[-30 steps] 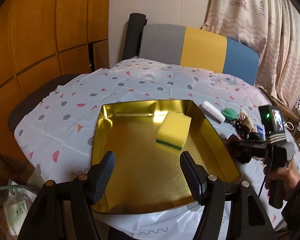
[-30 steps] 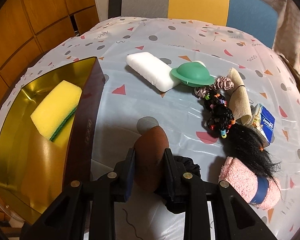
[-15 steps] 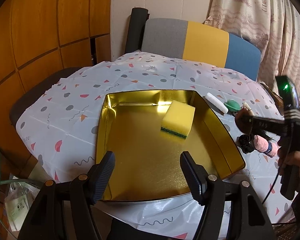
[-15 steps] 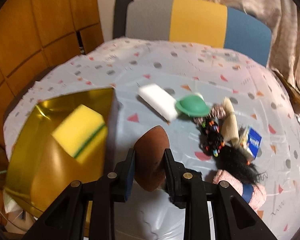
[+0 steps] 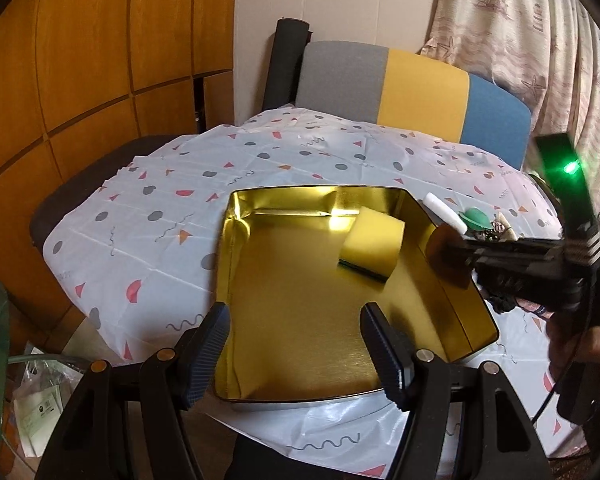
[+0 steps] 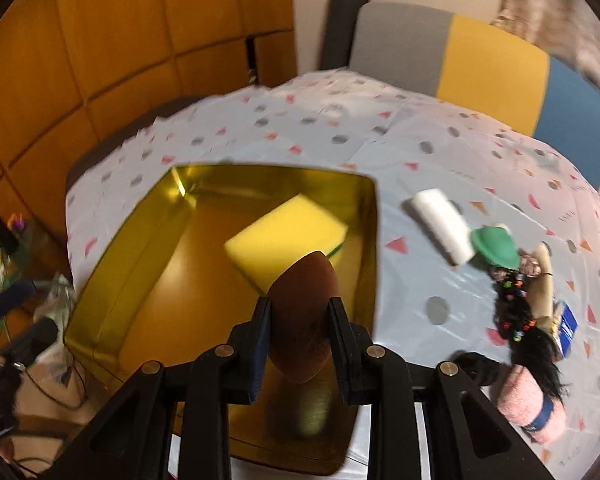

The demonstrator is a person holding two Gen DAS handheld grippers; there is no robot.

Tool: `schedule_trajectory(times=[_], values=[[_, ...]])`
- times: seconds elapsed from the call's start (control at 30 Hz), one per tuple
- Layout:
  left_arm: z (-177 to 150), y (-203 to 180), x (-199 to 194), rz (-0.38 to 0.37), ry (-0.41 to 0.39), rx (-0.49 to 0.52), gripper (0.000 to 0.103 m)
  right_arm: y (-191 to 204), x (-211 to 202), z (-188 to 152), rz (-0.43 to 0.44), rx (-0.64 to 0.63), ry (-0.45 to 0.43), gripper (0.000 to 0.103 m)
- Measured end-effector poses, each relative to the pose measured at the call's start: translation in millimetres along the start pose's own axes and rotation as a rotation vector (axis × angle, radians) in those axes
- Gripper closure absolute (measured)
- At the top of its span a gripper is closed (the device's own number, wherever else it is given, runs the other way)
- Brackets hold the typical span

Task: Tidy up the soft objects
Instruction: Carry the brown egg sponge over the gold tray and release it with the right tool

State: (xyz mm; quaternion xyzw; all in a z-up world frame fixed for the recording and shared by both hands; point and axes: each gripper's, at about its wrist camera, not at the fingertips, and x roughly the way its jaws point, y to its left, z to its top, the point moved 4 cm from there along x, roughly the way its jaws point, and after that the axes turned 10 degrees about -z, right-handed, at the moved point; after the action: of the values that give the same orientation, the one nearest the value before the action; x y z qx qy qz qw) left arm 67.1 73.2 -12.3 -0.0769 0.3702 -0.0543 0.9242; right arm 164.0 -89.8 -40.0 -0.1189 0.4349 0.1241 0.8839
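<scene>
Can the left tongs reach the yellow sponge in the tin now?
Probably yes: the left tongs are open over the tin, and nothing lies between them and the sponge.

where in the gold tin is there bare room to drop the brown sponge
The gold tin has bare floor across its left and near parts, bordered by the left wall and the yellow sponge in the far right corner. The tablecloth right of the tin is crowded: white block, green cap, hair ties, pink roll.

Orange wood-panel wall (image 5: 80,80); grey-yellow-blue chair (image 5: 416,92); patterned curtain (image 5: 540,40); white wall strip (image 5: 340,0)
</scene>
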Motion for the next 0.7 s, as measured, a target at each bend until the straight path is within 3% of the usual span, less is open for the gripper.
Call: schedule_trajectory(times=[0.37, 0.5, 0.57, 0.7], values=[[1.4, 16.8, -2.4, 0.032, 0.0, -0.026, 0.035, 11.4, 57.7, 4.4, -0.1, -0.052, 0.111, 0.063], [2.4, 20.2, -2.9, 0.052, -0.002, -0.02, 0.035, 10.0, 62.9, 9.1, -0.102, -0.027, 0.093, 0.058], [3.0, 20.5, -3.6, 0.051, -0.005, -0.02, 0.035, 9.7, 59.6, 11.1, -0.086, -0.007, 0.077, 0.048], [3.9, 16.9, -5.1, 0.055, -0.01, -0.006, 0.035, 8.7, 41.2, 12.8, -0.069, 0.022, 0.016, 0.039]])
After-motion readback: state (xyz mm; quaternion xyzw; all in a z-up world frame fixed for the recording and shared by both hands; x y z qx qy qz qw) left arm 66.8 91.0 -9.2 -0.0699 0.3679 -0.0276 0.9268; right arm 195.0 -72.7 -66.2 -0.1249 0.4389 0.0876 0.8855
